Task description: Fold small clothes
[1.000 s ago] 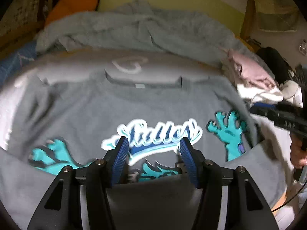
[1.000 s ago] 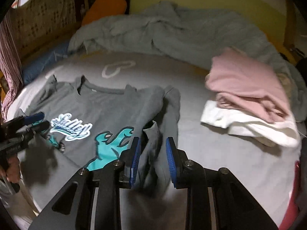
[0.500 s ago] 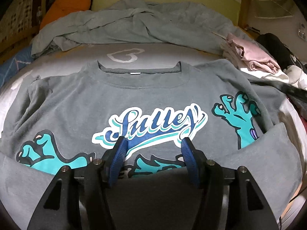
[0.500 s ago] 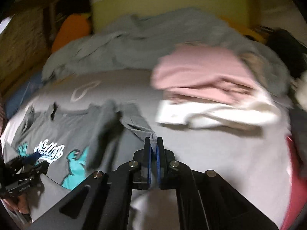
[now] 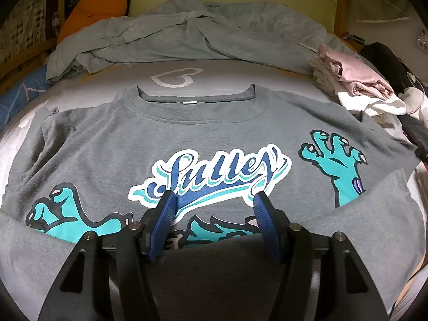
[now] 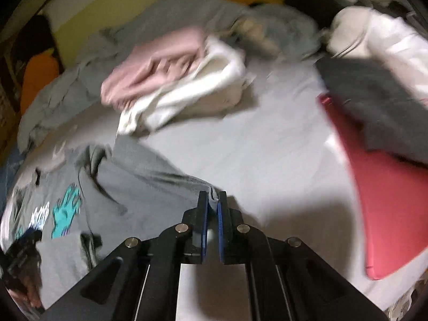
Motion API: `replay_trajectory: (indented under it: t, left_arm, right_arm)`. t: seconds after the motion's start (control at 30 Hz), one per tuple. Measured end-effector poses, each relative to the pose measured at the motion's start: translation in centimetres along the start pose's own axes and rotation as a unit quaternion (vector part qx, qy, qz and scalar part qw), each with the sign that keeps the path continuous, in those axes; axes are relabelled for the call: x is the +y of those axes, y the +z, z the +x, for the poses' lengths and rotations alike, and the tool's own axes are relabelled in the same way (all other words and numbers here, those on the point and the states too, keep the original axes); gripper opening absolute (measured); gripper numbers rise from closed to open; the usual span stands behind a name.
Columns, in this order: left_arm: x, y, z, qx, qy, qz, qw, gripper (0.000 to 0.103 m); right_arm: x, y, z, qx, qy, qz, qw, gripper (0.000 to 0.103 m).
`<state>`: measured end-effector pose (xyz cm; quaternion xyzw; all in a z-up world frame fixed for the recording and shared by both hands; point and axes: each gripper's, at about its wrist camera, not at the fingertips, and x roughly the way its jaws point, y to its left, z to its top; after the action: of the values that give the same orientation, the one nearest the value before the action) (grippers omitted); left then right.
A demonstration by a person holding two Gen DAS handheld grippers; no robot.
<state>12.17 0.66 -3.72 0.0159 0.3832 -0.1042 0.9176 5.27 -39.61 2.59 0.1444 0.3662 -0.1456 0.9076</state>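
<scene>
My left tongs [image 5: 215, 200] stand parted above the grey T-shirt [image 5: 214, 128], nothing between the blue pads [image 5: 163, 219], which hover over the lower part of the "Sulley" print [image 5: 211, 176]. The T-shirt lies front up on the bed [image 5: 240, 72], neckline toward the far side, its bottom hem folded up so that a band of plain grey fabric covers the lower edge of the print. Teal monster hands are printed at either side of the lettering; the one on the picture's right [image 5: 337, 163] is fully visible, the one on the left partly covered by the folded band. My right tongs [image 6: 212, 200] are clenched on a bunched edge of the T-shirt's sleeve [image 6: 149, 168], which is drawn out taut from the garment across the pale bed sheet; a small tuft of grey cloth shows between the tips. The right wrist view is blurred, so finer detail of the grip cannot be confirmed. A folded pink garment [image 5: 355, 75] rests on a white one [image 5: 374, 104] at the bed's right side, clear of the T-shirt. A crumpled grey-green blanket [image 5: 187, 34] lies along the far side of the bed, with an orange cushion [image 5: 93, 10] behind it. A red flat item [image 6: 388, 200] lies on the sheet in the right wrist view, partly under dark grey cloth [image 6: 374, 101].
</scene>
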Motion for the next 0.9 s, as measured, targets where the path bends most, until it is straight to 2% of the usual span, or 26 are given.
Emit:
replay_trajectory:
  t: [0.03, 0.1, 0.13, 0.17, 0.23, 0.27, 0.33, 0.37, 0.4, 0.43, 0.47, 0.5, 0.57, 0.63, 0.7, 0.73, 0.77, 0.8, 0.87, 0.9]
  left_arm:
    - [0.0, 0.0, 0.0, 0.000, 0.000, 0.000, 1.0000, 0.060]
    - [0.0, 0.0, 0.0, 0.000, -0.001, 0.000, 1.0000, 0.061]
    - [0.0, 0.0, 0.0, 0.000, -0.001, 0.000, 1.0000, 0.061]
    - [-0.1, 0.0, 0.1, 0.000, -0.001, 0.001, 1.0000, 0.062]
    - [-0.2, 0.1, 0.2, 0.000, 0.000, 0.002, 1.0000, 0.063]
    - [-0.3, 0.1, 0.2, 0.000, 0.001, 0.003, 1.0000, 0.064]
    - [-0.4, 0.1, 0.3, 0.000, 0.004, 0.006, 1.0000, 0.064]
    - [-0.4, 0.1, 0.3, 0.000, 0.005, 0.007, 1.0000, 0.064]
    - [-0.4, 0.1, 0.3, 0.000, 0.005, 0.007, 1.0000, 0.064]
    - [-0.4, 0.1, 0.3, 0.000, 0.005, 0.007, 1.0000, 0.064]
    - [-0.4, 0.1, 0.3, 0.000, 0.005, 0.007, 1.0000, 0.064]
    - [-0.4, 0.1, 0.3, 0.000, 0.005, 0.008, 1.0000, 0.064]
    - [-0.4, 0.1, 0.3, 0.000, 0.005, 0.008, 1.0000, 0.065]
    - [-0.4, 0.1, 0.3, 0.000, 0.003, 0.008, 1.0000, 0.065]
    - [-0.2, 0.1, 0.3, -0.001, -0.001, 0.006, 1.0000, 0.066]
    - [-0.2, 0.1, 0.3, -0.001, -0.002, 0.006, 1.0000, 0.066]
    - [-0.2, 0.0, 0.3, -0.001, -0.003, 0.006, 1.0000, 0.066]
    - [-0.2, 0.0, 0.3, -0.002, -0.003, 0.006, 1.0000, 0.066]
    - [-0.2, 0.0, 0.3, -0.002, -0.003, 0.006, 1.0000, 0.066]
    - [-0.2, 0.0, 0.3, -0.002, -0.003, 0.006, 1.0000, 0.066]
  right_arm:
    - [-0.4, 0.2, -0.6, -0.011, -0.010, 0.006, 1.000, 0.004]
    - [-1.5, 0.7, -1.6, -0.036, -0.070, 0.017, 0.997, 0.004]
    - [-2.1, 0.9, -1.9, -0.046, -0.080, 0.021, 0.995, 0.004]
    - [-2.9, 1.2, -2.0, -0.046, -0.066, 0.030, 0.996, 0.004]
    - [-3.1, 1.9, -1.6, -0.029, -0.003, 0.027, 0.999, 0.004]
    - [-2.0, 2.4, -1.0, -0.006, 0.049, -0.001, 0.999, 0.004]
    - [0.5, 3.4, -0.2, 0.018, 0.099, -0.058, 0.993, 0.005]
    - [2.4, 3.7, 0.2, 0.021, 0.114, -0.091, 0.989, 0.010]
    - [4.5, 4.0, 0.7, 0.025, 0.126, -0.132, 0.983, 0.025]
    - [6.4, 4.1, 1.2, 0.028, 0.134, -0.168, 0.976, 0.034]
    - [8.6, 4.1, 1.9, 0.027, 0.132, -0.212, 0.968, 0.045]
    - [10.5, 3.9, 2.6, 0.024, 0.118, -0.248, 0.961, 0.046]
    - [14.0, 3.8, 5.2, 0.048, 0.091, -0.302, 0.948, 0.046]
    - [15.5, 3.5, 7.2, 0.083, 0.068, -0.322, 0.941, 0.046]
    - [16.2, 3.3, 9.2, 0.101, 0.025, -0.336, 0.936, 0.046]
    - [16.2, 3.5, 9.8, 0.101, 0.014, -0.335, 0.937, 0.045]
    - [15.9, 3.8, 9.7, 0.087, 0.000, -0.323, 0.943, 0.018]
    - [15.5, 4.1, 9.4, 0.064, -0.020, -0.307, 0.949, 0.002]
    - [14.5, 4.8, 8.3, -0.003, -0.065, -0.283, 0.957, 0.002]
    - [14.0, 5.1, 8.2, -0.019, -0.082, -0.279, 0.956, 0.002]
